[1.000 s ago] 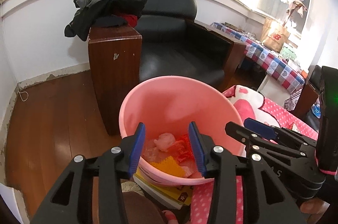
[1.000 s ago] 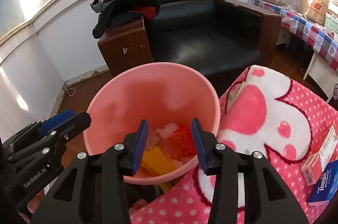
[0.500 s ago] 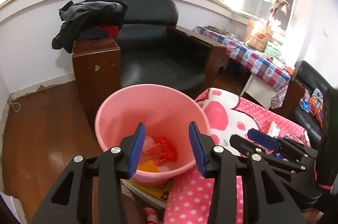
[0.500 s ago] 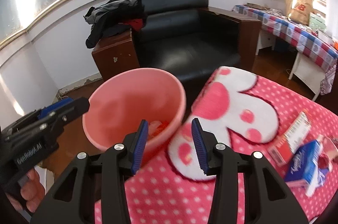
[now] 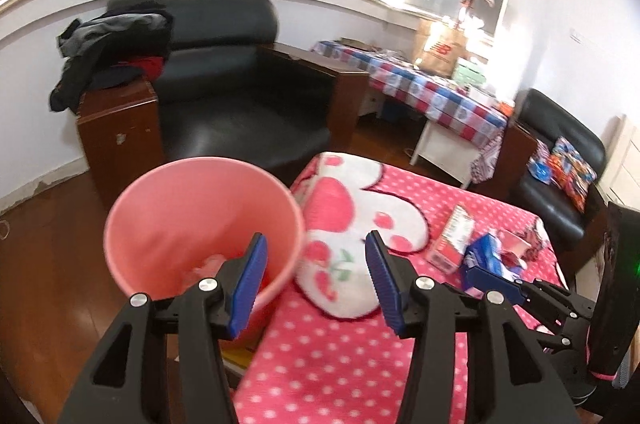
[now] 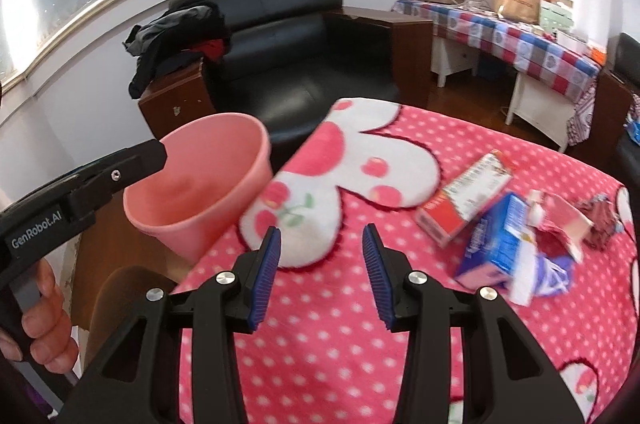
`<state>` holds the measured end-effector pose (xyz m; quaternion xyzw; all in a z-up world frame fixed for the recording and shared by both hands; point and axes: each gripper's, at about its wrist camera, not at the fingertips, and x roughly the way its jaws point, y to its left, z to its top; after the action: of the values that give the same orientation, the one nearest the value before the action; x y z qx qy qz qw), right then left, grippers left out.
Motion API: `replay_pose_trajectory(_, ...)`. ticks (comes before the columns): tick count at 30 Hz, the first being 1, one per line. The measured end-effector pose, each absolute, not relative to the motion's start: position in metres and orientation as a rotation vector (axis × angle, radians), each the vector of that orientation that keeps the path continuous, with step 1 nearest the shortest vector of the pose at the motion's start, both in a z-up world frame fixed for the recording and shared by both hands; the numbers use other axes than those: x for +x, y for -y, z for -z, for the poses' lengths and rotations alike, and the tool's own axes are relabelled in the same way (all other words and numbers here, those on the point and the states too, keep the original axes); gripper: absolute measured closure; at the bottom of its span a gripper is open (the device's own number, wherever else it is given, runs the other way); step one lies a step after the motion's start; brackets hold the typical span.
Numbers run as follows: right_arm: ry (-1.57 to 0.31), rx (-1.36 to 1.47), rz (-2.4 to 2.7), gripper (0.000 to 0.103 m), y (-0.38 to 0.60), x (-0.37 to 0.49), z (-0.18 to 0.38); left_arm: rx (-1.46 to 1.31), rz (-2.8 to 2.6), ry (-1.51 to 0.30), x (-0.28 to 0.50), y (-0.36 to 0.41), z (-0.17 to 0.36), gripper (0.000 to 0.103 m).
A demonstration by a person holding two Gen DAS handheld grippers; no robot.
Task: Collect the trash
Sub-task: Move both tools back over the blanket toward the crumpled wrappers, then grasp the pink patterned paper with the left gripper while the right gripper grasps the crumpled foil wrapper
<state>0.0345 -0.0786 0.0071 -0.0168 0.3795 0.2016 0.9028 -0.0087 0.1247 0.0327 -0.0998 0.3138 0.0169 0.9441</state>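
Left gripper [image 5: 316, 276]: jaws opening, empty | right gripper [image 6: 320, 264]: jaws parted, empty | bin [image 5: 200, 224]: beside surface [image 6: 320, 364], left | boxes [image 6: 480, 220]: on surface, right

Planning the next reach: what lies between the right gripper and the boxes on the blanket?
Only bare polka-dot blanket separates the right gripper from the boxes, per the right wrist view.

both grippers swung from bucket [image 5: 200, 224] to blanket [image 6: 360, 344]

Smooth plastic bucket [image 5: 200, 208], fleecy blanket [image 6: 360, 344], glossy leather armchair [image 5: 240, 112]
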Motion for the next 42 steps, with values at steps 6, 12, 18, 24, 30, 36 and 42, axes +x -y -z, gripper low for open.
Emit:
replay_pose_trajectory(6,-0.763,-0.002,-0.334,0.060,0.128,0.027,-0.012,-0.183,0.057,-0.629,-0.002,-0.090,-0.036,0.053)
replay_pose_trajectory(12,-0.731,0.045,-0.203,0.060,0.188,0.030,-0.020,-0.125,0.154,-0.630,0.008,-0.046,-0.039,0.053)
replay_pose_trajectory(18,-0.714,0.097,-0.064,0.060,0.257,0.040,-0.019,-0.108,0.249,-0.627,0.021,-0.005,-0.048,0.053)
replay_pose_trajectory(24,-0.707,0.143,0.036,0.060,0.314,0.050,-0.012,-0.092,0.368,-0.639,0.030,0.041,-0.049,0.053)
replay_pose_trajectory(30,-0.721,0.194,0.073,0.060,0.353,0.065,-0.001,-0.012,0.469,-0.673,0.036,0.093,-0.035,0.053)
replay_pose_trajectory(36,-0.749,0.264,0.057,0.060,0.372,0.084,0.014,0.010,0.512,-0.747,0.057,0.137,-0.014,0.053)
replay_pose_trajectory(42,-0.770,0.276,0.026,0.060,0.377,0.101,0.026,-0.006,0.501,-0.782,0.085,0.166,0.001,0.056)
